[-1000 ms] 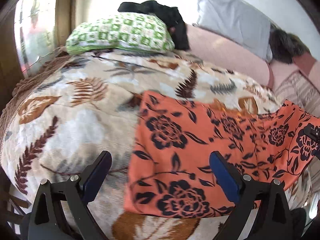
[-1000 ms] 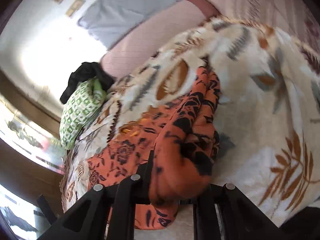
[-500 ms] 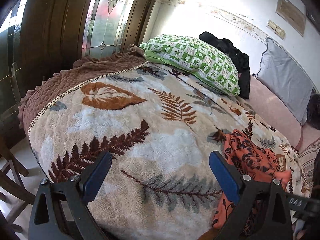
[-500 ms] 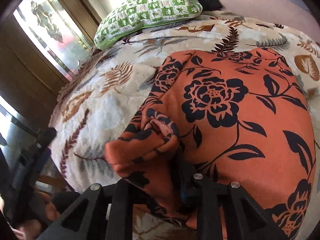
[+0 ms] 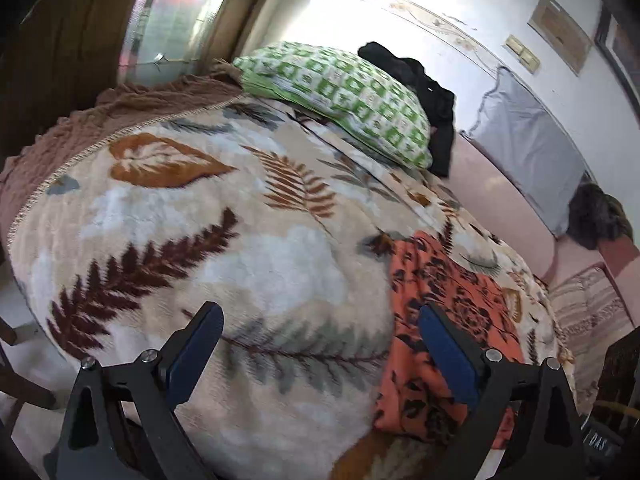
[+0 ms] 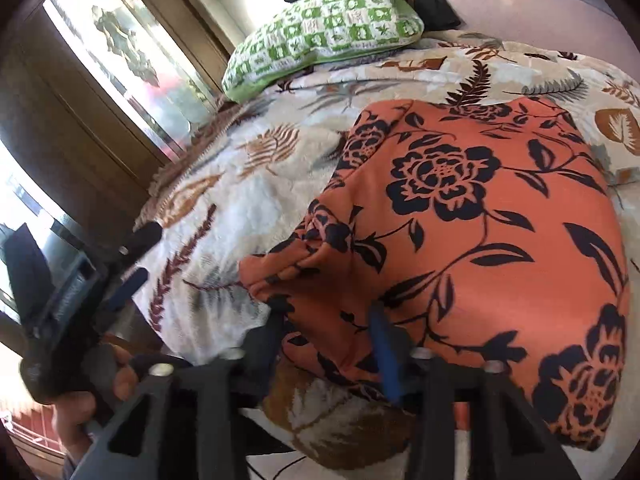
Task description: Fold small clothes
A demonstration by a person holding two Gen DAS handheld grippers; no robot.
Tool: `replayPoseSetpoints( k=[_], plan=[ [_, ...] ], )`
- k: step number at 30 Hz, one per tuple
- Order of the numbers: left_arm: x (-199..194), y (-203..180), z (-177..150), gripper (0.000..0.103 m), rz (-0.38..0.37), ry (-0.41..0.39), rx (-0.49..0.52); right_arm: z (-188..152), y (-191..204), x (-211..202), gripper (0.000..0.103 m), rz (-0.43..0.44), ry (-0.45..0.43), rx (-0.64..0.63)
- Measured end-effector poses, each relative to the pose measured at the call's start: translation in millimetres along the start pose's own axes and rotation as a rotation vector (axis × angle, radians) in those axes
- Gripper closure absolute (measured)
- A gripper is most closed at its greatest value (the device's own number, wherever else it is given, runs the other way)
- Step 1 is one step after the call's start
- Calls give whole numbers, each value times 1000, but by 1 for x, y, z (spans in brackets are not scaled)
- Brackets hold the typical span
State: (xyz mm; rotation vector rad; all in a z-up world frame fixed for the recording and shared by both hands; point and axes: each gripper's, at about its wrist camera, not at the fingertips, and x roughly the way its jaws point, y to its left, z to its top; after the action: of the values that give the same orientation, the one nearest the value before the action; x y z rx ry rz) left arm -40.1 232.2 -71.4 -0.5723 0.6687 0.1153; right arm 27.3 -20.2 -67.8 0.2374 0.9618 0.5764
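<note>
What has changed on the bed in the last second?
The right hand-held gripper carried the orange floral garment's edge across, folding it over, and its jaws now look loosened. The left hand-held gripper swung aside, open over the leaf-print blanket. The green pillow stayed put.

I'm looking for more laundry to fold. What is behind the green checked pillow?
A black garment lies bunched behind the green pillow, draping past its end. The pillow covers its lower part, so anything else behind it stays unseen.

My right gripper (image 6: pixel 328 320) sits at the garment's (image 6: pixel 480 220) six o'clock edge, on the blanket (image 6: pixel 248 200). The pillow (image 6: pixel 320 36) lies at twelve o'clock. My left gripper (image 5: pixel 320 344) hangs at the garment's nine o'clock.
</note>
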Motion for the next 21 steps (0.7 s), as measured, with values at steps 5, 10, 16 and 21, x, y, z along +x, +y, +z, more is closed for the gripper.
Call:
replayPoseSetpoints(
  k=[5,10,16,21],
  plan=[
    [11,-49,-14,5,-200,136,19,-2,-41,-47,18,16,-117,147],
    [30,-78,-31,5,-118,205,44,-16,-70,-63,18,50,-122,238],
    [59,-87,-29,57,-32,290,72,-20,-85,-63,19,102,-127,272],
    [69,-94,-23,91,13,336,69,-22,-97,-58,19,140,-109,317]
  ],
)
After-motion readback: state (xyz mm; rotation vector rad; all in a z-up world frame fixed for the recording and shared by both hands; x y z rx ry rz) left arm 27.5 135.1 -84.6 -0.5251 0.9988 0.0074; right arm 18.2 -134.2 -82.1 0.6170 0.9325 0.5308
